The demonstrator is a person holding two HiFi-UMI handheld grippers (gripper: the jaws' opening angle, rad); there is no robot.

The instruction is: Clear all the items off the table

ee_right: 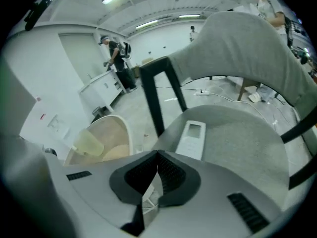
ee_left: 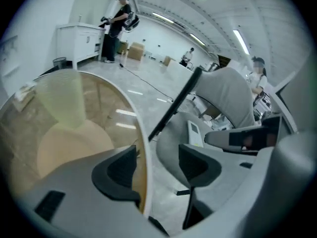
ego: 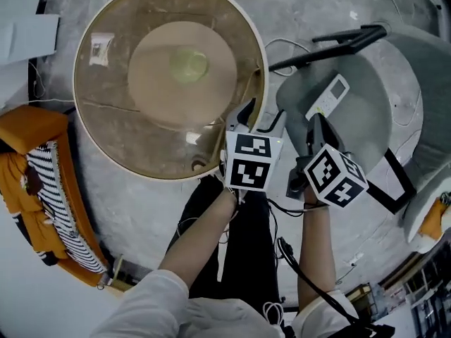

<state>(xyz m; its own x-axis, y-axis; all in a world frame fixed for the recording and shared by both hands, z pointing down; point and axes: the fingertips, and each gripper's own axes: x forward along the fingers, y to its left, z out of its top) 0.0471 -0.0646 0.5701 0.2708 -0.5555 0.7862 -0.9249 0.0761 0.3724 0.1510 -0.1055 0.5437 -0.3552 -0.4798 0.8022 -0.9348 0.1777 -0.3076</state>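
A round glass table with a wooden base carries a pale yellow translucent cup at its middle and a small packet near its far left rim. A white remote lies on the seat of the grey chair to the right. My left gripper hangs over the table's right rim, open, with nothing between its jaws. My right gripper is above the chair seat close to the remote, and its pads meet with nothing seen between them.
The chair's black armrest juts between table and chair. An orange seat with striped cloth stands at the left. Cables lie on the floor by the person's legs. People stand far off at a white counter.
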